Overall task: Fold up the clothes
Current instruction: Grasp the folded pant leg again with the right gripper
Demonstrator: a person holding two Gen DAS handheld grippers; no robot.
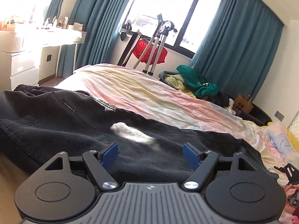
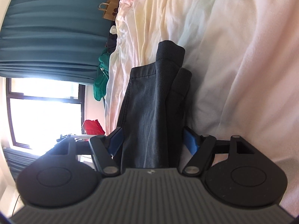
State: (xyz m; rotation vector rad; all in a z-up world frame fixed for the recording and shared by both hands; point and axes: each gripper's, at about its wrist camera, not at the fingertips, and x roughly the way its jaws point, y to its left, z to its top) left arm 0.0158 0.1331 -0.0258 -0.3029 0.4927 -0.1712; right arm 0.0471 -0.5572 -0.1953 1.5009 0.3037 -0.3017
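Observation:
Black trousers (image 1: 56,127) lie spread across the pastel bedsheet (image 1: 149,93), waistband at the far left. My left gripper (image 1: 151,155) hovers just above them, open, with nothing between its blue pads (image 1: 110,155). In the right wrist view, which is rolled sideways, the trousers' folded leg end (image 2: 153,102) runs between the fingers of my right gripper (image 2: 153,141). Those jaws stand wide, and the cloth looks loose rather than pinched. A person's hand (image 1: 291,188) shows at the right edge of the left wrist view.
A heap of green and yellow clothes (image 1: 196,82) sits beyond the bed's far side, near a brown paper bag (image 1: 243,102). A metal stand with red cloth (image 1: 149,52) is by the window. A white dressing table (image 1: 37,43) stands left, and teal curtains (image 1: 233,46) hang behind.

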